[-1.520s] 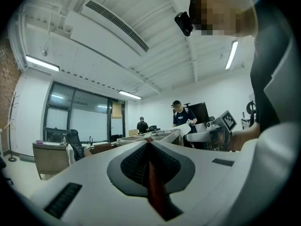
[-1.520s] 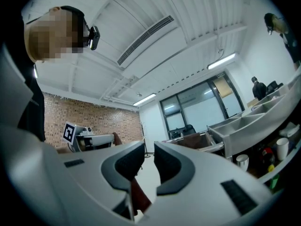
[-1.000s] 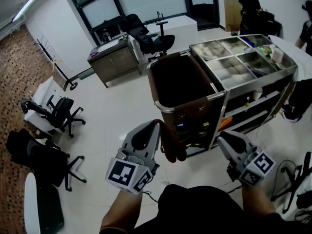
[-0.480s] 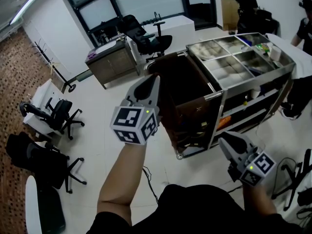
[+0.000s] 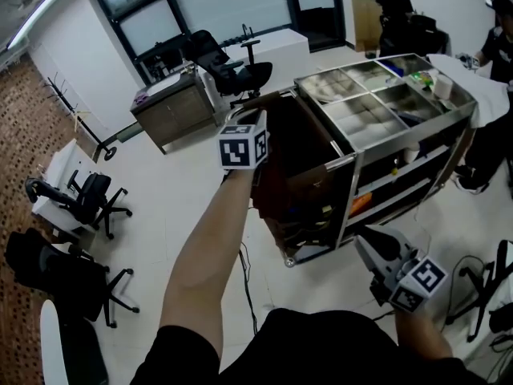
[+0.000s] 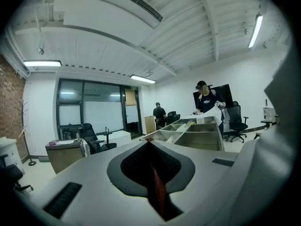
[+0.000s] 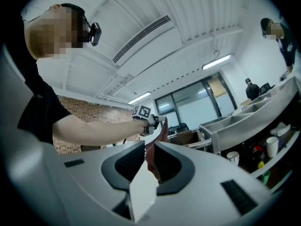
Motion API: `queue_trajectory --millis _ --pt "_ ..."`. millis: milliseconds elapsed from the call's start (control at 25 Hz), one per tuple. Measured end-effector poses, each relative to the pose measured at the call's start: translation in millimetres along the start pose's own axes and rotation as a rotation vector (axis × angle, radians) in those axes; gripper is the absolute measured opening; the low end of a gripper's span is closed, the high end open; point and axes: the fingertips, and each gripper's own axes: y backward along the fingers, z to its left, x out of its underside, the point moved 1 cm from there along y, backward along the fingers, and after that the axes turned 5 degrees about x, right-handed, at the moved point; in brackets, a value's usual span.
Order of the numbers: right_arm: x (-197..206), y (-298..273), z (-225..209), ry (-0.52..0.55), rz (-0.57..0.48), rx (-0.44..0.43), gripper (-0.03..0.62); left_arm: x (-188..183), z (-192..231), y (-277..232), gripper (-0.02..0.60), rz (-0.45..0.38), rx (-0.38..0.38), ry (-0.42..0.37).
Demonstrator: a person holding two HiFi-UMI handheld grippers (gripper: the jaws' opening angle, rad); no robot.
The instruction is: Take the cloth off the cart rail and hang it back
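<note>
Left tool (image 5: 252, 131): held high at the end of an outstretched arm, over the near end of the cart (image 5: 385, 103). Its jaws are clenched on the cloth (image 6: 157, 194). The left gripper view shows them pressed almost together, with a thin maroon strip of fabric pinched in the seam between them.

Cloth: dark maroon. It hangs free below the left tool. In the right gripper view it drops as a narrow fold from the tool's tips (image 7: 153, 121) and clears the cart top. In the head view it falls in front of the cart's dark bin (image 5: 296, 147), just beside the chrome rail (image 5: 341, 163) at that end. Dark cloth against dark bin – whether it touches the rail cannot be told there.

Right tool (image 5: 365, 243): low, near the person's body, well apart from the cloth and short of the cart's lower corner. Its jaws (image 7: 149, 147) stand apart and grip nothing – the cloth appears in the gap only as a distant object, up by the left tool.

Cart top: open steel compartments (image 5: 365, 111) holding small items. A person (image 5: 497, 46) stands at its far end.
</note>
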Motion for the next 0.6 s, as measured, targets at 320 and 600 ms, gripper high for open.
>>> queue_trajectory --millis 320,600 --pt "1 3 -15 -0.011 0.012 0.035 0.084 47 23 -41 0.155 0.147 0.046 0.055" --pt "3 -2 -18 -0.013 0.022 0.034 0.084 46 29 -29 0.155 0.114 0.049 0.079"
